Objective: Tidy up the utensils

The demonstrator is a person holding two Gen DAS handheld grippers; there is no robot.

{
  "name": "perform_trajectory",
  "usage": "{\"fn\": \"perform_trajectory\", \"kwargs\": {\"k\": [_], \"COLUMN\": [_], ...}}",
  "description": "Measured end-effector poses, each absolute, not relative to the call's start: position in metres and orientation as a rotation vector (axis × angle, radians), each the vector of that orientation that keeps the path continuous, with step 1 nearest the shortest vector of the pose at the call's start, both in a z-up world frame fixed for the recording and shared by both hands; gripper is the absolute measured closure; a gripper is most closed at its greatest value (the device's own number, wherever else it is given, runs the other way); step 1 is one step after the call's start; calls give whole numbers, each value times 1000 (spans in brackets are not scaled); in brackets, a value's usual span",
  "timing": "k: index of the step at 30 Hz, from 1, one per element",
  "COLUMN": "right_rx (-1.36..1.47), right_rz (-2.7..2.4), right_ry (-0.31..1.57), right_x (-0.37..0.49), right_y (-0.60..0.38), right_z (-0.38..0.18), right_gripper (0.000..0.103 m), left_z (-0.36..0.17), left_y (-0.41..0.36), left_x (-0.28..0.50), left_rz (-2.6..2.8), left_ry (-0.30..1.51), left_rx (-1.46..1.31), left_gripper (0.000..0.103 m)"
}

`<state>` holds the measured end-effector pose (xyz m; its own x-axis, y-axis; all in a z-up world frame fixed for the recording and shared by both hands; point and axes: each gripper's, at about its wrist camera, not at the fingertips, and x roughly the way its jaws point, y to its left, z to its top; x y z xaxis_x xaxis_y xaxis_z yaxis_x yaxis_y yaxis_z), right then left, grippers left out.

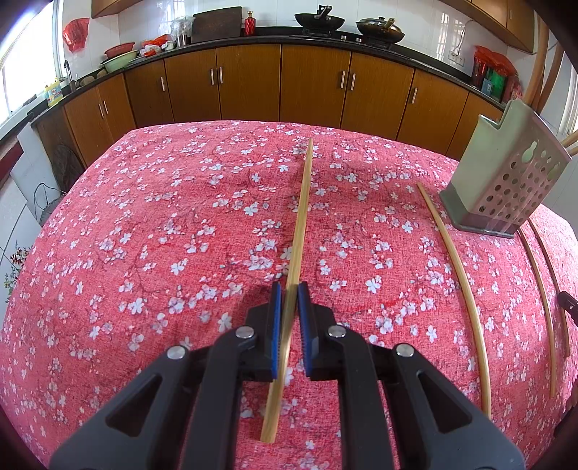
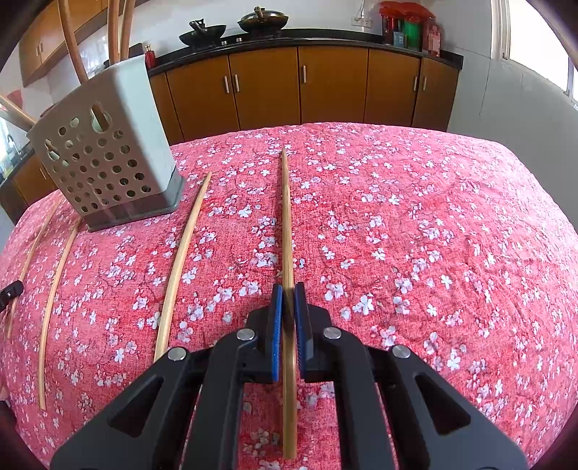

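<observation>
My left gripper (image 1: 290, 291) is shut on a bamboo chopstick (image 1: 301, 213) that runs forward between its blue pads over the red floral tablecloth (image 1: 162, 235). My right gripper (image 2: 288, 289) is shut on another chopstick (image 2: 286, 217) the same way. A grey perforated utensil holder (image 1: 505, 173) stands at the right in the left wrist view and at the left in the right wrist view (image 2: 104, 152), with several chopsticks (image 2: 72, 39) standing in it. Three loose chopsticks lie on the cloth beside it: one (image 2: 180, 260) nearest my right gripper, two (image 2: 54, 300) further left.
The table's far edge faces brown kitchen cabinets (image 1: 281, 83) under a dark counter with two woks (image 1: 319, 20). The tip of the other gripper (image 1: 567, 303) shows at the right edge of the left wrist view.
</observation>
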<state>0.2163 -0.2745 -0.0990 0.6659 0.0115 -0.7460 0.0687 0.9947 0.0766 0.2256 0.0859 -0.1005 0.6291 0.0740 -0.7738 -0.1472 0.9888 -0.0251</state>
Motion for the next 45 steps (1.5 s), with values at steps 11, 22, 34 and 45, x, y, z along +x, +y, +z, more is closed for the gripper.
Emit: {"fn": "perform_trajectory", "kwargs": {"k": [11, 22, 34, 45], "right_rx": [101, 101, 102, 97], "right_rz": [-32, -32, -32, -28], "right_ry": [842, 842, 843, 844], "right_x": [216, 216, 217, 209], "right_y": [-275, -275, -274, -272], "right_z": [-99, -98, -99, -97], "right_gripper": [95, 95, 95, 95], "left_z": [-101, -100, -101, -100], "left_y": [85, 85, 85, 82], "left_x": [226, 226, 226, 220], "left_rz": [128, 128, 128, 116], "left_ry": [882, 883, 883, 889], "left_rx": [-89, -89, -89, -62], "left_gripper": [90, 90, 90, 90]}}
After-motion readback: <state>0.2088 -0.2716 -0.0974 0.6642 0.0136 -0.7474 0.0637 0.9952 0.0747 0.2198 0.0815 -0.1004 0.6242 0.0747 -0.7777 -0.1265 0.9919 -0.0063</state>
